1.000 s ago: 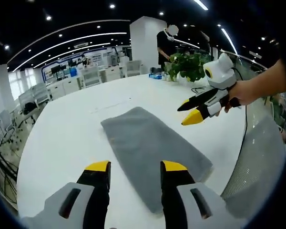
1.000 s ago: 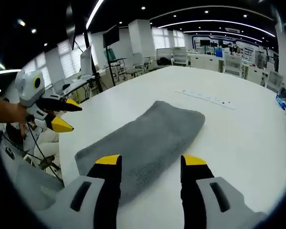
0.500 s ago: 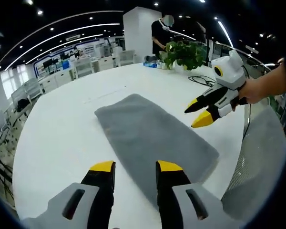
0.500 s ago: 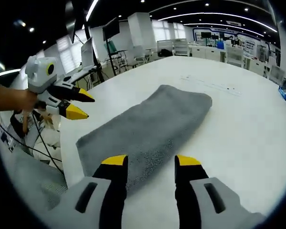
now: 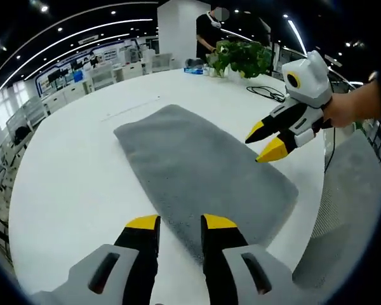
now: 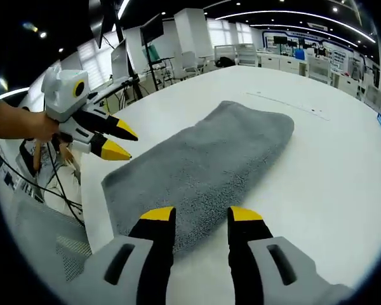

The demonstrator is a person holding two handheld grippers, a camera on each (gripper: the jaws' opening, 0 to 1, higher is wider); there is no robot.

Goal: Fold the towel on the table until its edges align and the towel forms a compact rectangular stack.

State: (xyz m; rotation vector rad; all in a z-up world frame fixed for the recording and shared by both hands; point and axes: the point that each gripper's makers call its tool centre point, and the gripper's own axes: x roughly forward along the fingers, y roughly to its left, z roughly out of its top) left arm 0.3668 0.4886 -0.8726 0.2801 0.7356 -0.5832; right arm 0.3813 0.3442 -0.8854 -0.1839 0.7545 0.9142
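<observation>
**Towel lies as a long strip; more folding is left**

In your left gripper view, the grey towel lies flat on the white table as a long rectangle running away from you. It looks doubled already, with a thick rounded far edge, but that is my reading, not certain. Your left gripper hangs just above the near end with its fingers narrowly apart, holding nothing. The right gripper comes in from the right, over the towel's right edge, fingers slightly parted and empty.

In your right gripper view, the same towel stretches diagonally across the table. Your right gripper sits over the near edge, fingers narrow and empty. The left gripper hovers by the towel's left corner.

Judged from this, you have at least one cross fold left before the strip becomes a compact stack. No grip is taken yet.
</observation>
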